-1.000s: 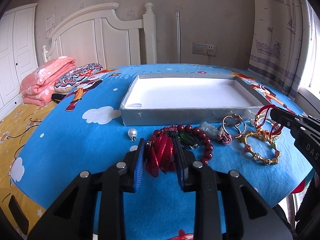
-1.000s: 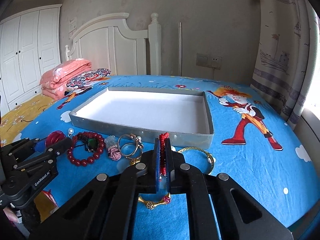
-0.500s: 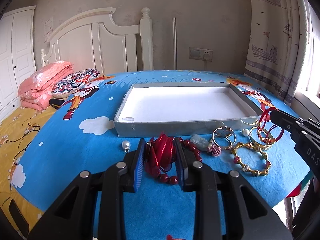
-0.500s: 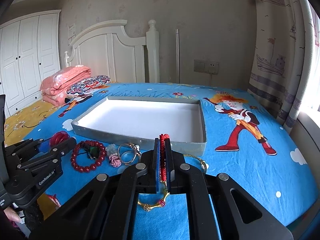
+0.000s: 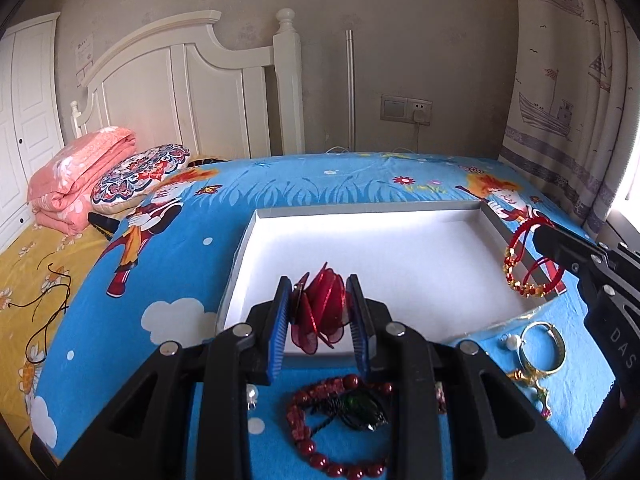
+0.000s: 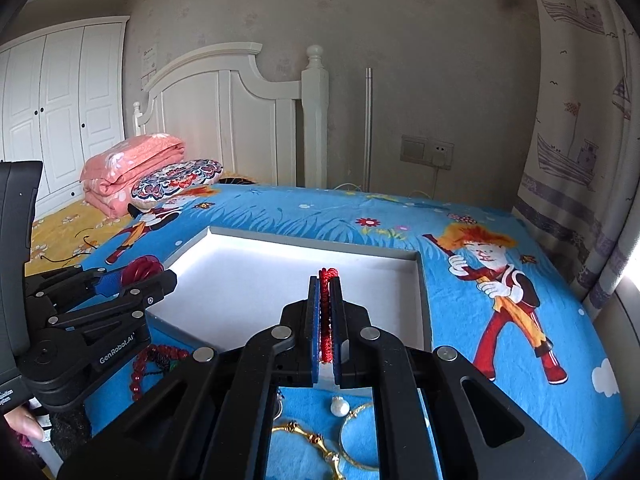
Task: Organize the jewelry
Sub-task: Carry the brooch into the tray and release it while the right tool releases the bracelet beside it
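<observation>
My left gripper (image 5: 320,312) is clamped on a red ribbon flower (image 5: 322,310), its blue pads pressing the petals from both sides, and it hangs over the near left corner of the tray (image 5: 494,222). My right gripper (image 6: 325,316) is squeezed tight on a red cord bracelet (image 6: 327,312), which stands as a thin red strip between the pads in the right wrist view; from the left wrist view its loops and gold beads (image 5: 526,264) dangle above the tray's right edge. The tray is a shallow grey box with a white floor, lying on a table covered with a blue cartoon cloth (image 6: 500,360), and nothing lies inside it that I can see. On the cloth in front of the tray's near wall, a dark red bead bracelet (image 5: 340,432) with a green stone lies under my left gripper. Further toward the near right corner sit a white pearl (image 6: 339,405), 2 gold rings (image 5: 542,348) and a gold bangle (image 6: 308,438). Another small pearl (image 5: 251,393) lies just left of the bead bracelet. A bed with a folded pink quilt (image 5: 80,180) stands beyond the table's left edge.
</observation>
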`<state>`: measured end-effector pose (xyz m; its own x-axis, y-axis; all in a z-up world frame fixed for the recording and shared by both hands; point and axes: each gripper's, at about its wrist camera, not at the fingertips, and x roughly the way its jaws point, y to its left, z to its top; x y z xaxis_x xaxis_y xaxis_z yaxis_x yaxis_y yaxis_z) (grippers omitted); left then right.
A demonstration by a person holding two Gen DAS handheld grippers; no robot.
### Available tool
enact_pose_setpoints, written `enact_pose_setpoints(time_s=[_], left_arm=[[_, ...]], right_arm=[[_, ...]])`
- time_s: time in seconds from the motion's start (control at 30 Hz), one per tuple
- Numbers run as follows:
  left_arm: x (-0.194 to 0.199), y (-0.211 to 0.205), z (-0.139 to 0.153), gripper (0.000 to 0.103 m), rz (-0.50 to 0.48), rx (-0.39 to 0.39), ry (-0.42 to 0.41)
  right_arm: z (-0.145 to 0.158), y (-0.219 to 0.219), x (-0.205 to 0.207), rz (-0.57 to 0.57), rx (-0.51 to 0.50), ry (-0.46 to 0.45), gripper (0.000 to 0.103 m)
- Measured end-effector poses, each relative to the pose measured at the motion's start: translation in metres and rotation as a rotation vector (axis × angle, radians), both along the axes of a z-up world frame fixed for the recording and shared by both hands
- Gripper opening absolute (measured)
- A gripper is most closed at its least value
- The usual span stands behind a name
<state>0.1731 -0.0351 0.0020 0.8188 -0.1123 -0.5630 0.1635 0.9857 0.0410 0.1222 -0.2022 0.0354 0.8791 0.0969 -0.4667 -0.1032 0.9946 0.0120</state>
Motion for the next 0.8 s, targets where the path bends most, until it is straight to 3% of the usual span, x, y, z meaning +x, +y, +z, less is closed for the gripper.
enact_pose_setpoints(time_s=[0.37,0.73,0.8], left_arm=[[0.090,-0.008,-0.001,0.027,0.034,0.027,0.088],[0.122,-0.009,-0.021,0.029,0.085,0.058,0.142],[0.122,-0.008,-0.023,0.042,0.092,0.056,0.145]], right_arm=[[-0.010,-0.005,0.083,-0.030,0.012,0.110,0.007],[-0.033,-0.004,0.118,-0.044,0.001,0.219,0.007],[-0.033,-0.004,0.118,-0.048,-0.001,0.227,0.009]])
